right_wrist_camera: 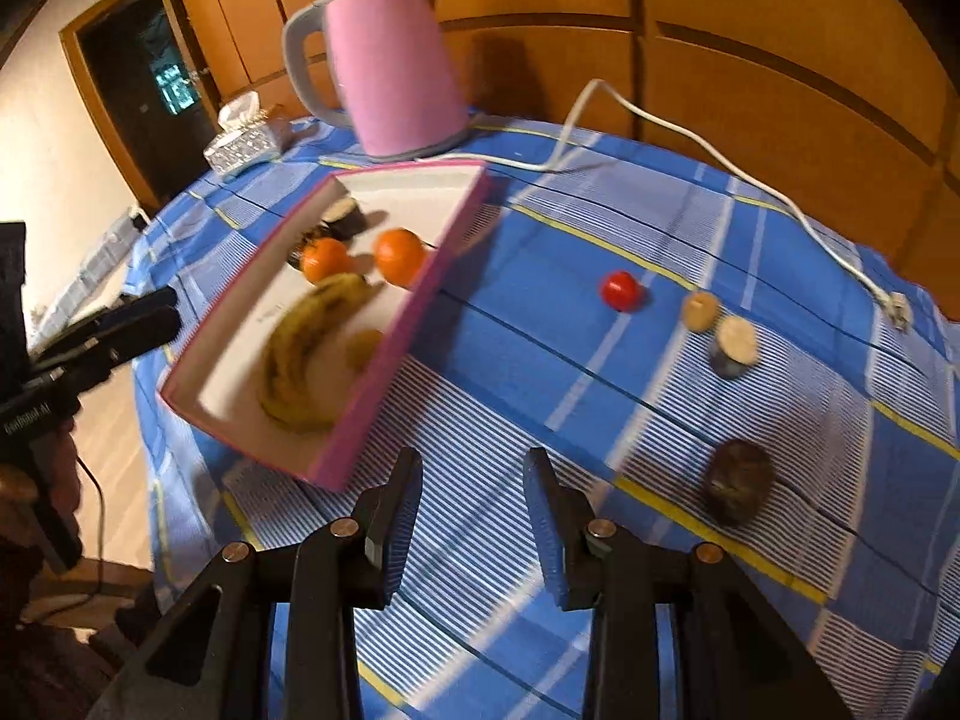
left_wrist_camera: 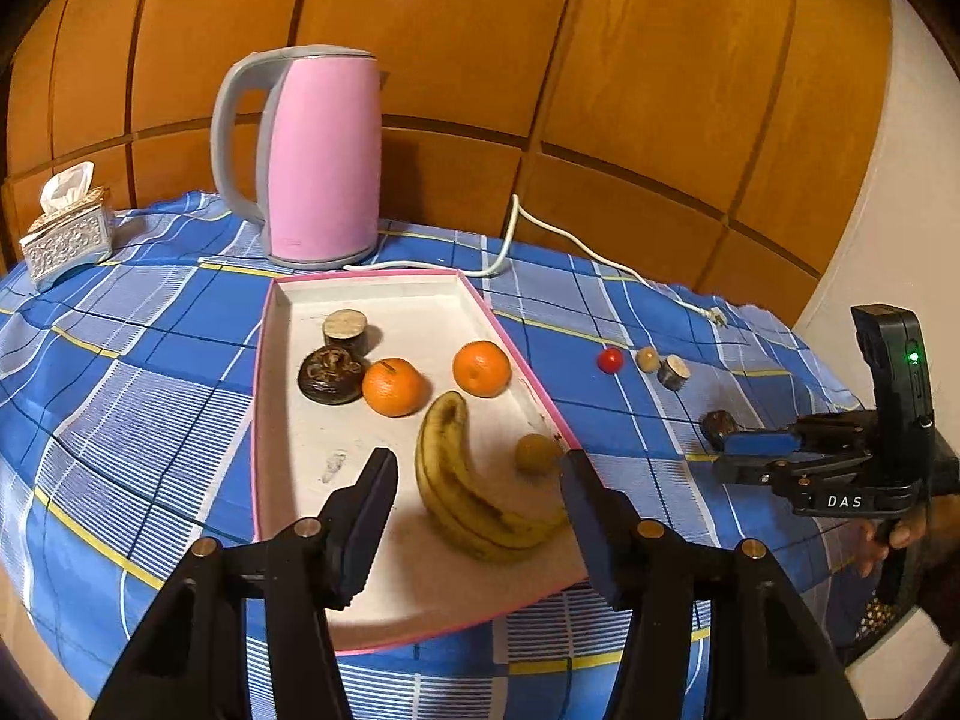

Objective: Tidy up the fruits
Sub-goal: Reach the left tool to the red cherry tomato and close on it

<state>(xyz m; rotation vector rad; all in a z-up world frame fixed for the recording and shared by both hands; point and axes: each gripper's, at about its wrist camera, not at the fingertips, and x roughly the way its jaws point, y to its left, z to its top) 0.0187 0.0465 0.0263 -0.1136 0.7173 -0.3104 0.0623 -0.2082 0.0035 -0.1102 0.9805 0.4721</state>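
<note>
A pink-rimmed tray (left_wrist_camera: pixel 264 420) holds a bunch of bananas (left_wrist_camera: pixel 462 480), two oranges (left_wrist_camera: pixel 393 387), a dark round fruit (left_wrist_camera: pixel 330 375), a cut stub (left_wrist_camera: pixel 346 330) and a small tan fruit (left_wrist_camera: pixel 536 453). My left gripper (left_wrist_camera: pixel 480 462) hovers open over the tray's near end, its pads either side of the bananas without pressing them. On the cloth to the right lie a red fruit (right_wrist_camera: pixel 621 291), a tan fruit (right_wrist_camera: pixel 700 311), a cut stub (right_wrist_camera: pixel 733 345) and a dark fruit (right_wrist_camera: pixel 738 489). My right gripper (right_wrist_camera: pixel 471 462) hangs over bare cloth, narrowly open and holding nothing, left of the dark fruit.
A pink kettle (left_wrist_camera: pixel 318 156) stands behind the tray, its white cord (left_wrist_camera: pixel 570 234) trailing across the back of the blue checked cloth. A tissue box (left_wrist_camera: pixel 69 234) sits at the far left. Wooden panels close off the back. The table edge curves close in front.
</note>
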